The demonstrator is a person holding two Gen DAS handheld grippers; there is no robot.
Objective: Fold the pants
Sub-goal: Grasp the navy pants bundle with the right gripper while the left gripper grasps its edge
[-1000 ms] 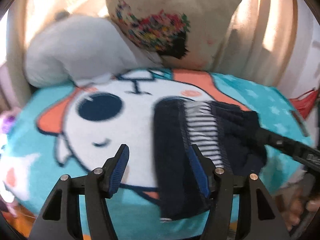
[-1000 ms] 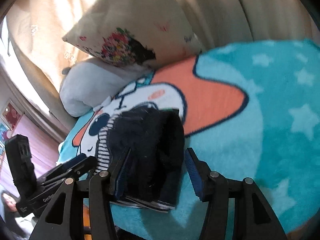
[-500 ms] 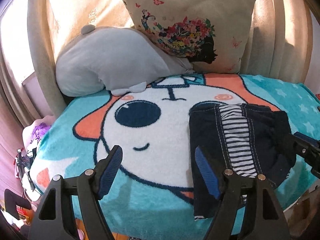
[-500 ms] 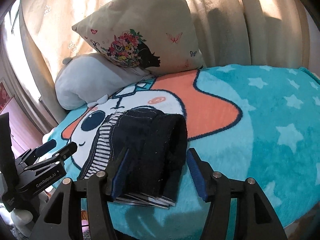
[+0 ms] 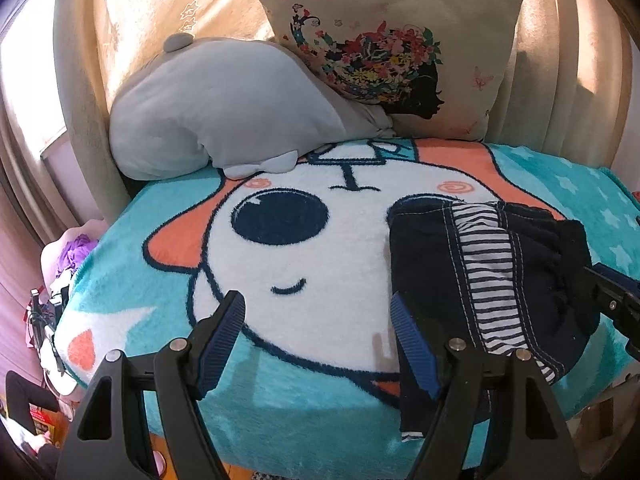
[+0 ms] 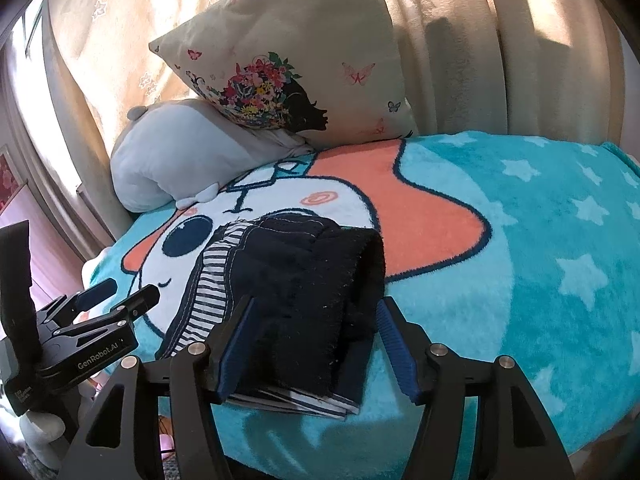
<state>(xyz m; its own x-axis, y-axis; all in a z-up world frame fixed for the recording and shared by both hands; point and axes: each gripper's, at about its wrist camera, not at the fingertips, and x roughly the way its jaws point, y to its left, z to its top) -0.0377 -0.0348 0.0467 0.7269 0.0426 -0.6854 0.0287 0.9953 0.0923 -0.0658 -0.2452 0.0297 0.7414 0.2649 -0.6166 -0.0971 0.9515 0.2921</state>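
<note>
The dark navy pants (image 5: 492,276) with a striped lining lie folded in a thick stack on the cartoon blanket, near its front edge. They also show in the right wrist view (image 6: 296,292). My left gripper (image 5: 320,344) is open and empty, just left of the stack and in front of the blanket edge. It shows from the side in the right wrist view (image 6: 116,294). My right gripper (image 6: 316,348) is open, its fingers either side of the stack's near end, not closed on it. Its tip shows in the left wrist view (image 5: 612,300).
The turquoise cartoon blanket (image 5: 280,216) covers a cushioned seat. A grey plush pillow (image 5: 224,112) and a floral cushion (image 5: 384,40) lean against the beige curtain at the back. Clutter lies on the floor at the left (image 5: 52,304).
Both grippers have drawn back from the folded pants toward the blanket's front edge. The left one has shifted left, off the stack. The pants have stayed in place.
</note>
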